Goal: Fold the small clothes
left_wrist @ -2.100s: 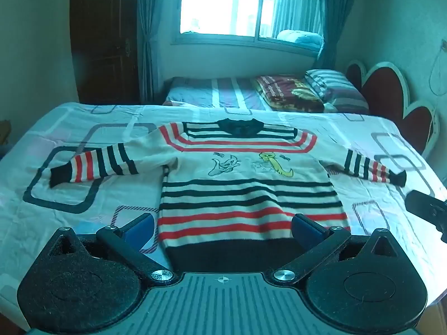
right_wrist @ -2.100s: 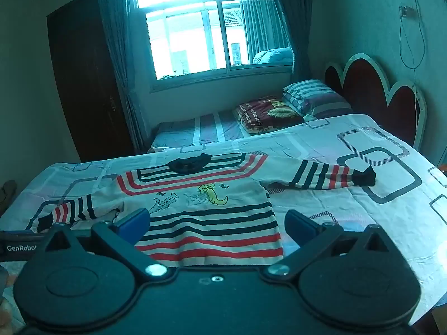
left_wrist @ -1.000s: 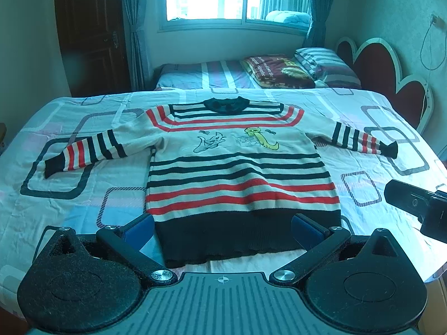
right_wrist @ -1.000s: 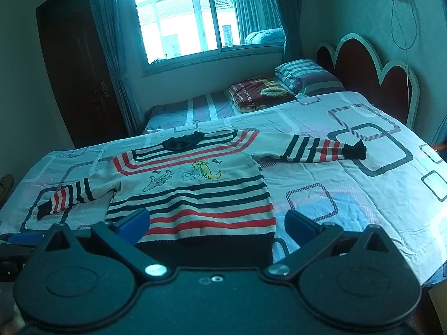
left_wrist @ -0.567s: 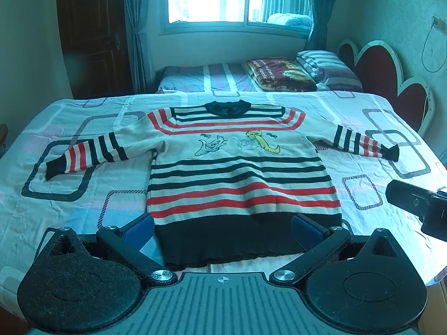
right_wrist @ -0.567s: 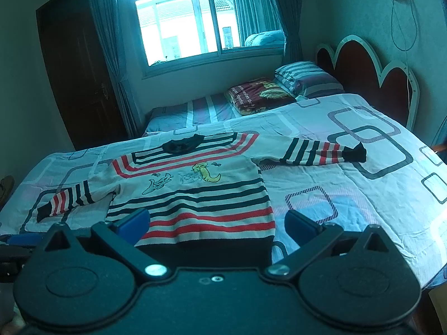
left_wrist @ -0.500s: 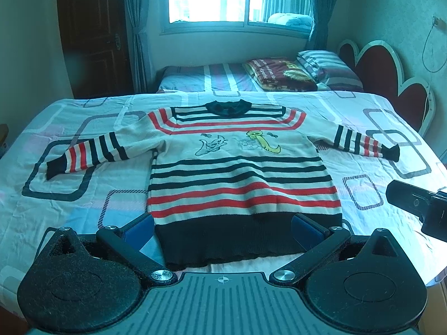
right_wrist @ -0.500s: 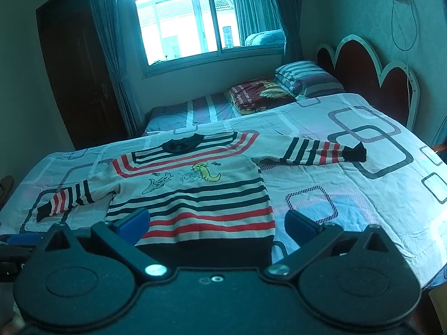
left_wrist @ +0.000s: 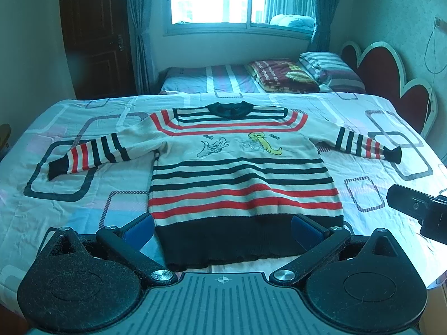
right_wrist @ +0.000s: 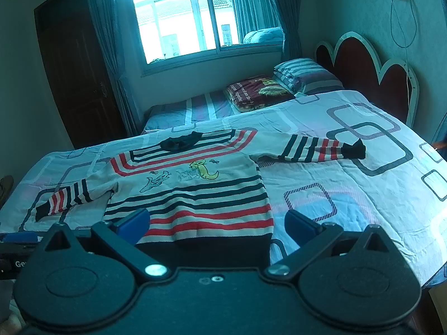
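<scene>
A small cream sweater (left_wrist: pixel 240 164) with black and red stripes, a black hem and cartoon figures lies flat, front up, on the bed, both sleeves spread out; it also shows in the right wrist view (right_wrist: pixel 192 192). My left gripper (left_wrist: pixel 222 226) is open and empty, held above the black hem. My right gripper (right_wrist: pixel 215 223) is open and empty, over the hem's right part. The right gripper's body shows at the right edge of the left wrist view (left_wrist: pixel 419 209).
The bed (left_wrist: pixel 69 203) has a white sheet with rectangle prints. A second bed (left_wrist: pixel 201 79) with a folded blanket and striped pillows lies behind it. A red scalloped headboard (left_wrist: pixel 391 78) stands at right, a dark door (left_wrist: pixel 95 36) at left, a window behind.
Both grippers have drawn back and risen since two seconds ago, so the whole sweater and its hem show. Over the last half second almost nothing moved.
</scene>
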